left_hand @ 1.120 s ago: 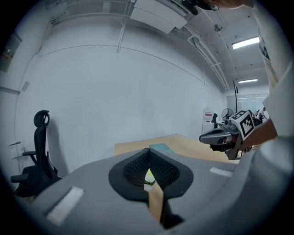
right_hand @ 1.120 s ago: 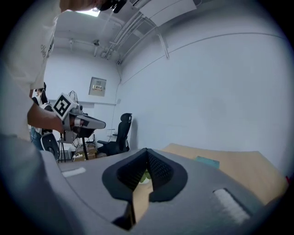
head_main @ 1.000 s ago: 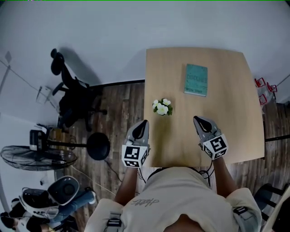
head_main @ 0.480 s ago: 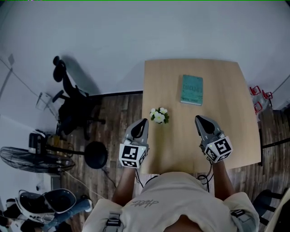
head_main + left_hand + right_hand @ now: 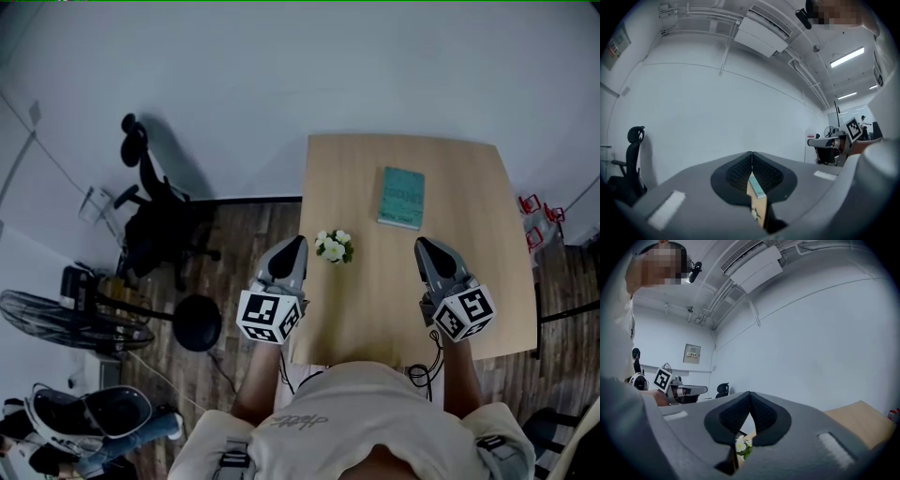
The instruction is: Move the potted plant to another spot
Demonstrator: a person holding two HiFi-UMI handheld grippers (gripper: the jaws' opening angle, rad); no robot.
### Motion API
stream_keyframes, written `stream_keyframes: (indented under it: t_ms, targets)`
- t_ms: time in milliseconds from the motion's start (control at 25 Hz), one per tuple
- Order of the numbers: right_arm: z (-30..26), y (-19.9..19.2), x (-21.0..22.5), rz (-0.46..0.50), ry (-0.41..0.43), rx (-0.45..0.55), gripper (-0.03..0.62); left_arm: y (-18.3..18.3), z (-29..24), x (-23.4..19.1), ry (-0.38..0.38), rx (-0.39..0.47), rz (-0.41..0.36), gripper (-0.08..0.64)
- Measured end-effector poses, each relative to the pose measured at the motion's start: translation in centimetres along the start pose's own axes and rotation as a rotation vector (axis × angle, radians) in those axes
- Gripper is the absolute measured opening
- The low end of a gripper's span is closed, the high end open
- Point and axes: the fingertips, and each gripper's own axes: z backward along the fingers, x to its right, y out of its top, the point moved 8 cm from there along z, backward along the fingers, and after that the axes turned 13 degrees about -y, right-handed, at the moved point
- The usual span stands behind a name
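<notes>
Hovering closed and empty, left gripper (image 5: 297, 243) and right gripper (image 5: 427, 247) flank the white-flowered, seemingly round potted plant (image 5: 335, 247).

No legible text on book (image 5: 401, 197), shirt print (image 5: 300, 419) or wall notice (image 5: 692, 354).

Table (image 5: 375, 300): pale wood, matt, smooth. Floor (image 5: 253, 225): dark wood planks, grainy. Book (image 5: 401, 197): teal matt cover. Left gripper (image 5: 296, 242), right gripper (image 5: 424, 244): matt grey plastic, ribbed black pads (image 5: 738, 174).
</notes>
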Motion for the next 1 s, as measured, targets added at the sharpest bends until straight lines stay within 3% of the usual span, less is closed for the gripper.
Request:
stream_keyframes:
  t_ms: [160, 360, 1000]
  targets:
    - [0.1, 0.7, -0.2, 0.009, 0.013, 0.022, 0.002, -0.1, 0.5, 0.0, 0.007, -0.003, -0.001, 0.018]
    - [0.3, 0.3, -1.2, 0.045, 0.027, 0.004, 0.002, -1.4, 1.2, 1.1, 0.002, -0.082, -0.062, 0.018]
    - [0.4, -0.7, -1.8, 0.073, 0.036, -0.029, 0.002, -2.2, 1.5, 1.3, -0.026, -0.111, -0.038, 0.018]
